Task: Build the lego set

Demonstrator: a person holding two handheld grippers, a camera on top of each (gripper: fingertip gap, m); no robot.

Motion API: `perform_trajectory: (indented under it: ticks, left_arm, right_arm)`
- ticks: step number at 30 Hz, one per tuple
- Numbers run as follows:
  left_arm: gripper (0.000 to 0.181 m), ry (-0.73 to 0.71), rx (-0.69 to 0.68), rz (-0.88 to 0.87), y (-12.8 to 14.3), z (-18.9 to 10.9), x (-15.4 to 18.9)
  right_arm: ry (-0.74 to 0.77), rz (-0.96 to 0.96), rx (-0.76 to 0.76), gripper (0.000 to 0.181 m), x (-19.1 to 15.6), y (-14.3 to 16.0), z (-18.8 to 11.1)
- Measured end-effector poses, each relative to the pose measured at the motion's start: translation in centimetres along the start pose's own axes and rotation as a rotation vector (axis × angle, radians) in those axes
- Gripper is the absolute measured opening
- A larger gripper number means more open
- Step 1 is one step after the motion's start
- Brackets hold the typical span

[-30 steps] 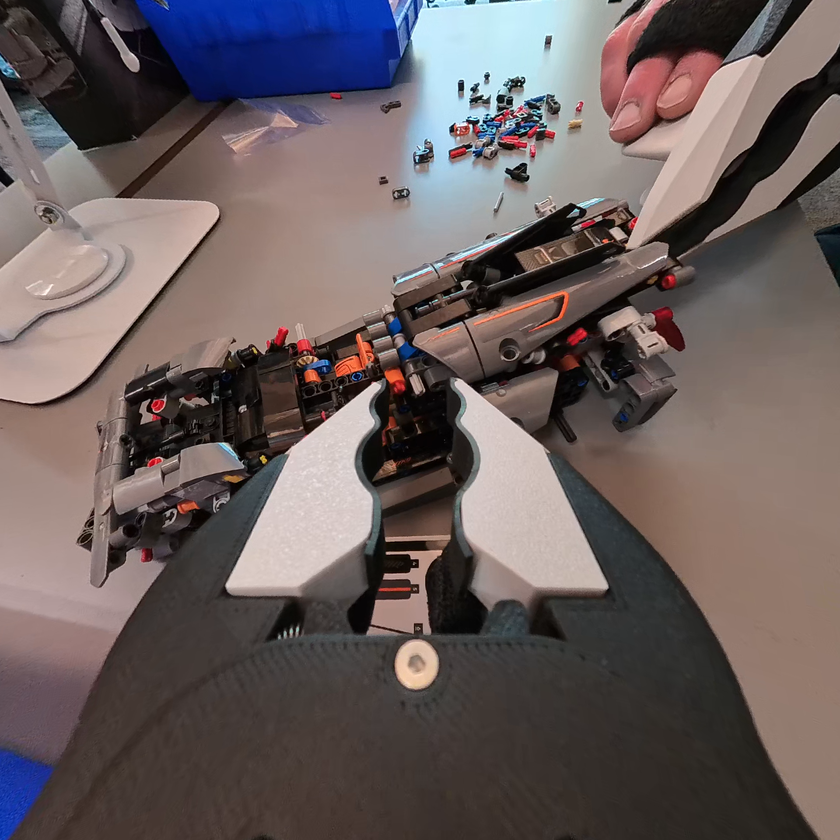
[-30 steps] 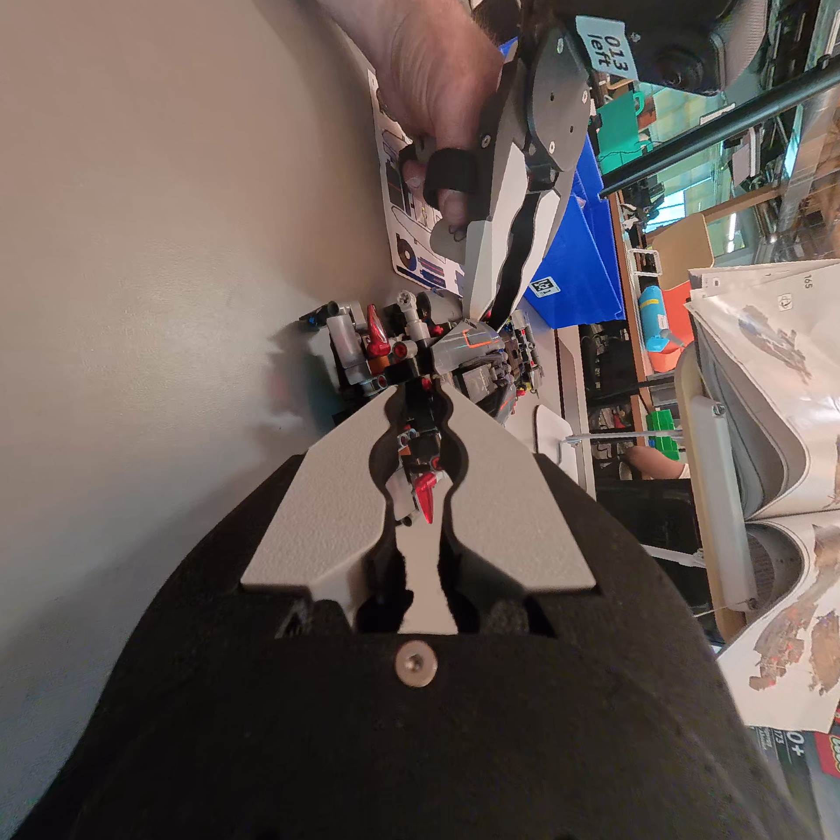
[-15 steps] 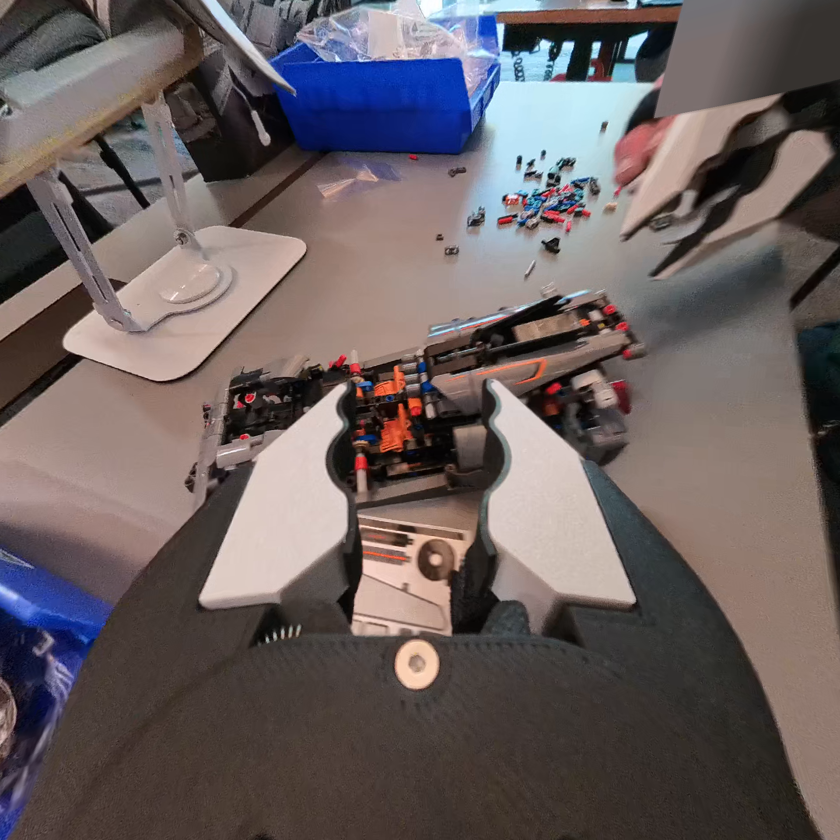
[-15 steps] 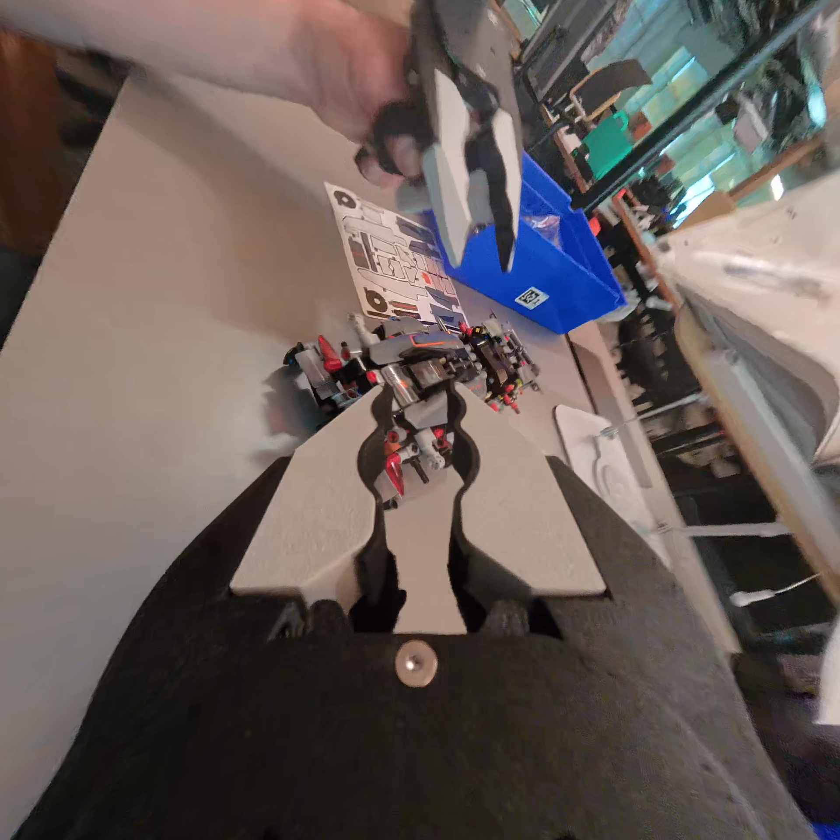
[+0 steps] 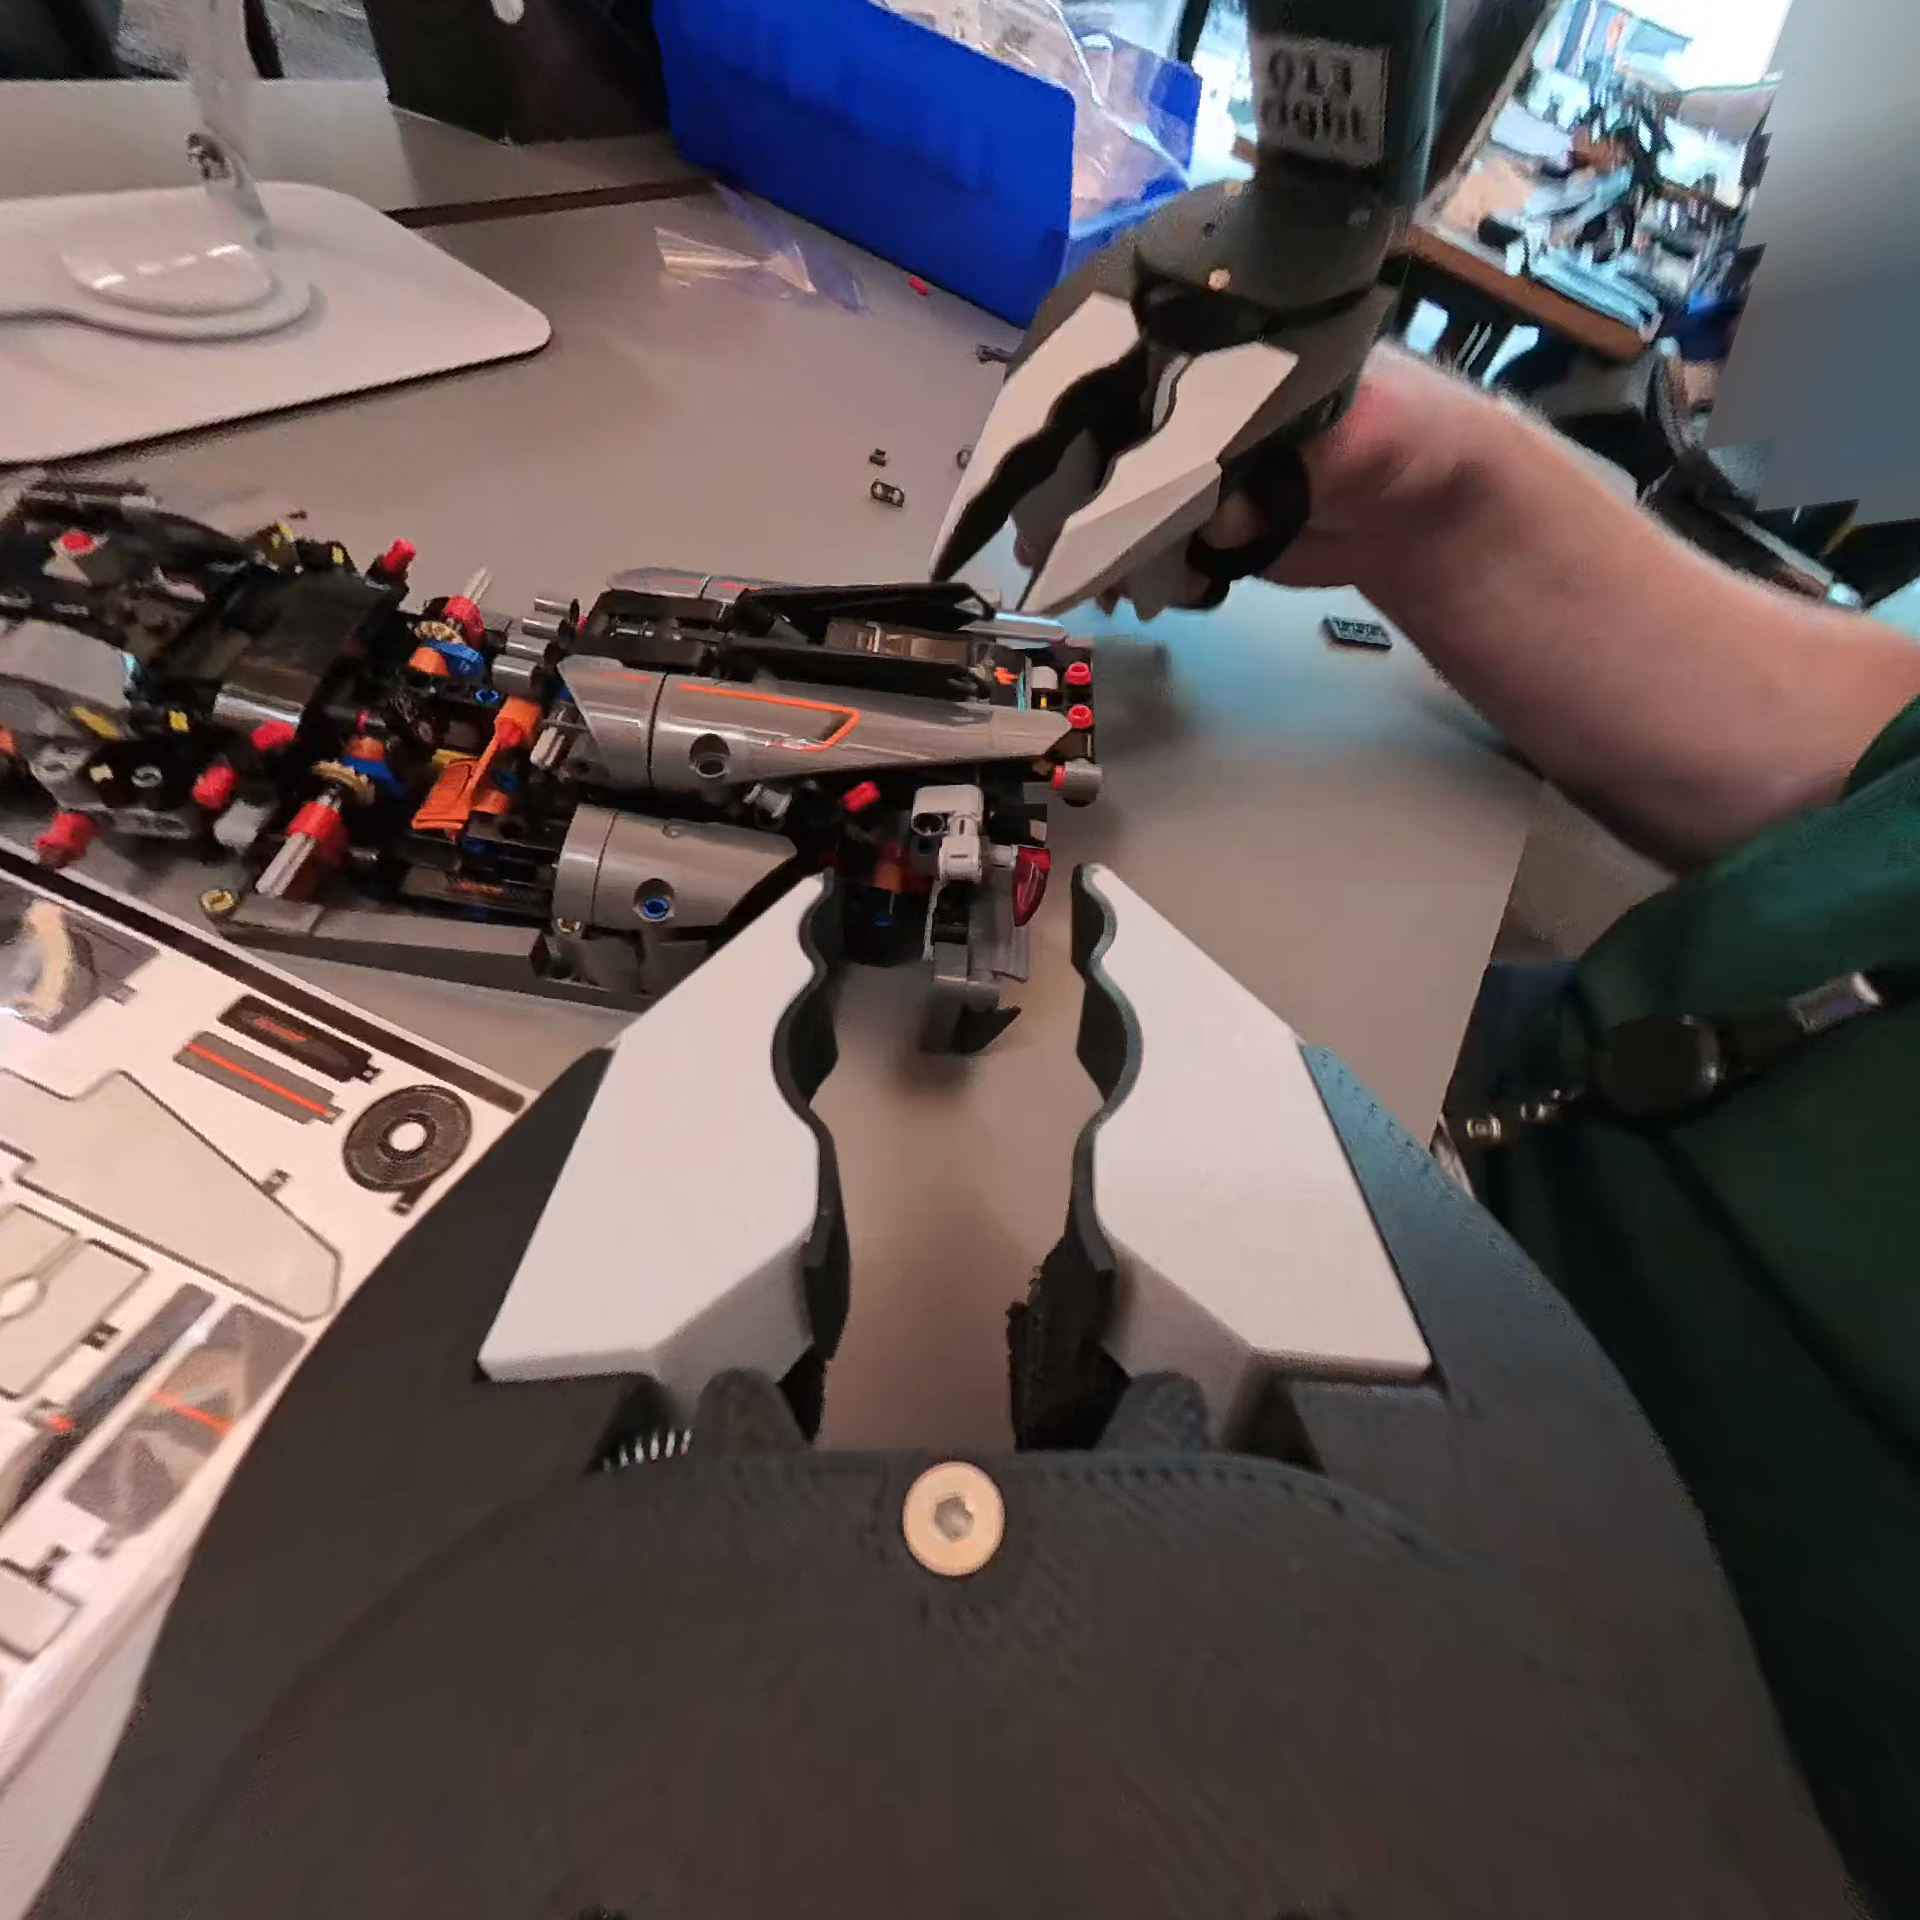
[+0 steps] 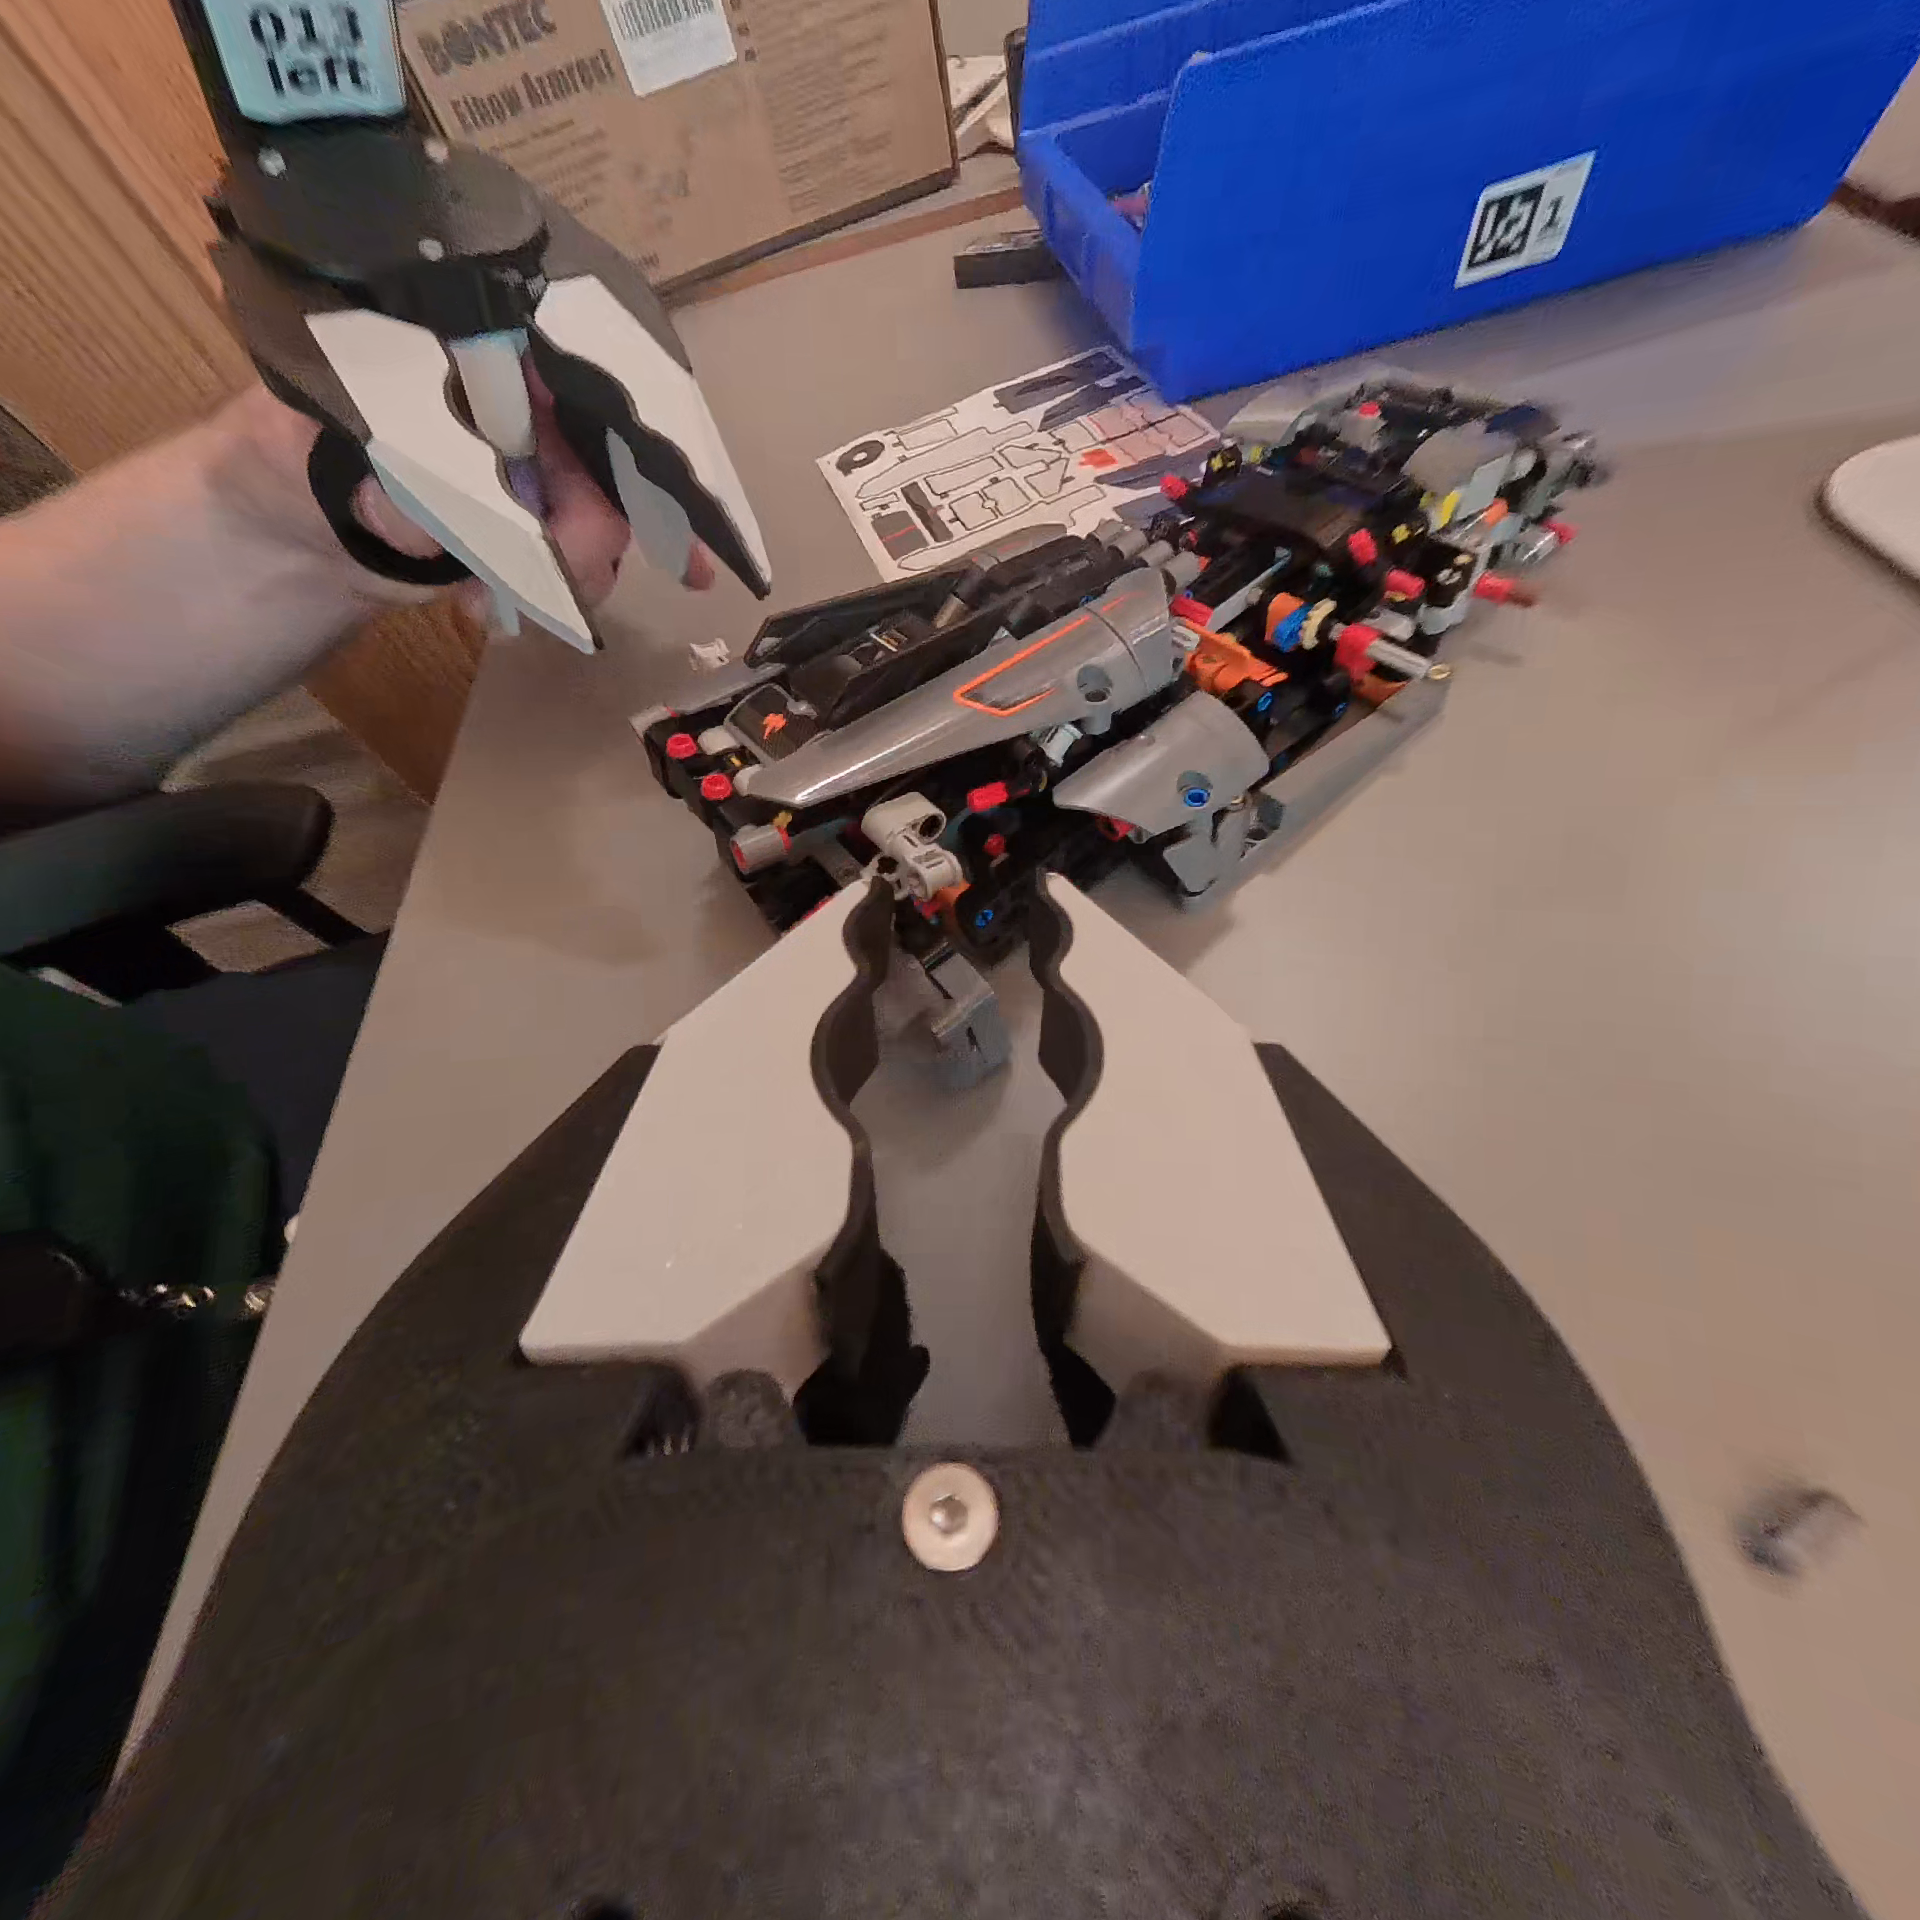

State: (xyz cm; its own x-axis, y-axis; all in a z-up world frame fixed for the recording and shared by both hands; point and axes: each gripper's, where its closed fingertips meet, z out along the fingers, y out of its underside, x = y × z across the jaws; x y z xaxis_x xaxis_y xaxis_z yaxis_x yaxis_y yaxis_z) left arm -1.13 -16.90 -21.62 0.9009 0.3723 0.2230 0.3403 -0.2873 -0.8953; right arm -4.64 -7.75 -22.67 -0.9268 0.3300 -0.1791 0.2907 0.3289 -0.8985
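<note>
The partly built grey, black and orange lego car (image 5: pixel 727 727) lies on the grey table, also in the right wrist view (image 6: pixel 1039 675). My left gripper (image 5: pixel 951 883) is open and empty, just short of the car's end with the white connector and the red fin (image 5: pixel 1029 883). It also shows in the right wrist view (image 6: pixel 675 618), held above the table's edge, left of the car. My right gripper (image 6: pixel 961 894) is open and empty, its tips at that same end of the car. In the left wrist view the right gripper (image 5: pixel 982 587) hovers over the black cockpit's end.
A sticker sheet (image 5: pixel 156 1143) lies beside the car, also in the right wrist view (image 6: pixel 1018 468). A blue bin (image 6: pixel 1455 156), a cardboard box (image 6: pixel 675 125) and a white stand base (image 5: pixel 208 301) stand behind. Small loose pieces (image 5: pixel 888 488) lie beyond the car. A green sleeve (image 5: pixel 1766 1039) is at right. Some 11 cm of space lies between my two pairs of fingers.
Both grippers let go of the car and opened wider. The left one moved from the car's middle to its end. The right one turned upright and now faces that end.
</note>
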Motion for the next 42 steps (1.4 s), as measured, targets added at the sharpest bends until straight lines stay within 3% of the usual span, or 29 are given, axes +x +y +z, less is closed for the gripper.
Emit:
perform_trajectory:
  ticks: [4, 15, 24, 28, 35, 42]
  left_arm:
    - [0.04, -0.015, 0.045, -0.128, 0.0, 1.0, -0.3]
    - [0.024, -0.034, 0.093, -0.301, 0.4, 2.0, -0.9]
    - [0.02, -0.068, 0.076, -0.355, 0.8, 2.5, -1.7]
    - [0.02, -0.082, 0.101, -0.337, 0.5, 2.2, -1.7]
    - [0.014, -0.074, 0.136, -0.329, 0.0, 2.1, -1.4]
    - [0.008, -0.092, 0.124, -0.323, 0.0, 2.5, -1.6]
  right_arm:
    - [-0.083, 0.069, 0.008, 0.024, -0.6, 0.2, 1.0]
    - [-0.133, 0.179, 0.02, 0.012, -0.8, 0.1, 1.2]
    - [-0.147, 0.244, 0.023, 0.009, -0.4, 0.0, 1.3]
    - [-0.152, 0.251, 0.041, 0.02, -0.4, -0.1, 0.9]
    - [-0.138, 0.235, 0.071, 0.008, 0.0, -0.7, 0.8]
    - [-0.12, 0.266, 0.056, 0.008, 0.6, -0.6, 1.1]
